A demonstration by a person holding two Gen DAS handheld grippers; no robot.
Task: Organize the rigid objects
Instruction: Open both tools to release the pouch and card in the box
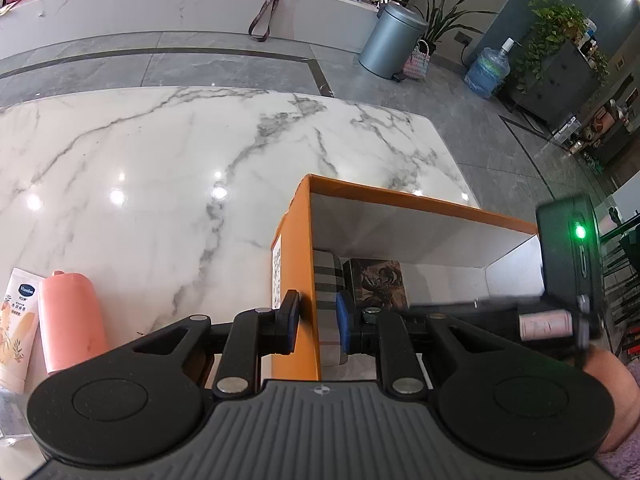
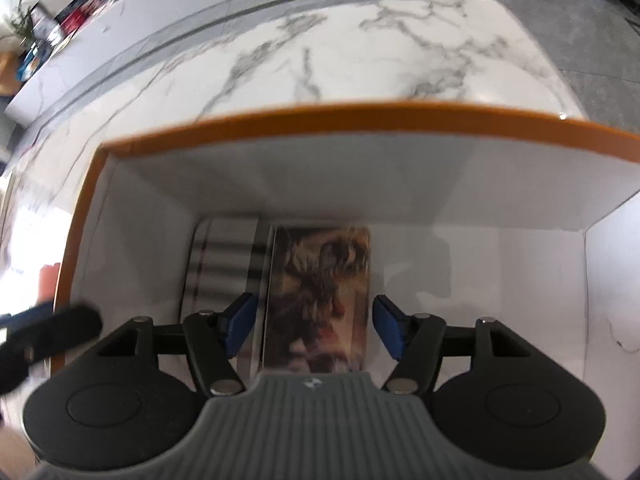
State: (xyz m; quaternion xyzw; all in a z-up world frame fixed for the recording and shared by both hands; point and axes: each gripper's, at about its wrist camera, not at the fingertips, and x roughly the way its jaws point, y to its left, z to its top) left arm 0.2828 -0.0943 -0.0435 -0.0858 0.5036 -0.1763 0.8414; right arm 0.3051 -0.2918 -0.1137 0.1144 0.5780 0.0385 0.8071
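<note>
My left claw (image 1: 318, 318) is clamped on the near left wall of the orange box (image 1: 298, 240), one pad outside and one inside, I judge to steady it while the other hand works. My right claw (image 2: 312, 326) hangs inside the box with its jaws apart around the picture tin (image 2: 320, 300), pads clear of its sides, so it holds nothing. The tin lies flat beside a striped case (image 2: 224, 256) to use the floor neatly. A pink bottle (image 1: 72, 320) and a tube (image 1: 18, 320) wait outside on the glossy marble bench (image 1: 160, 160). Beyond: grey tiles, a bin (image 1: 390, 42), plants.
</note>
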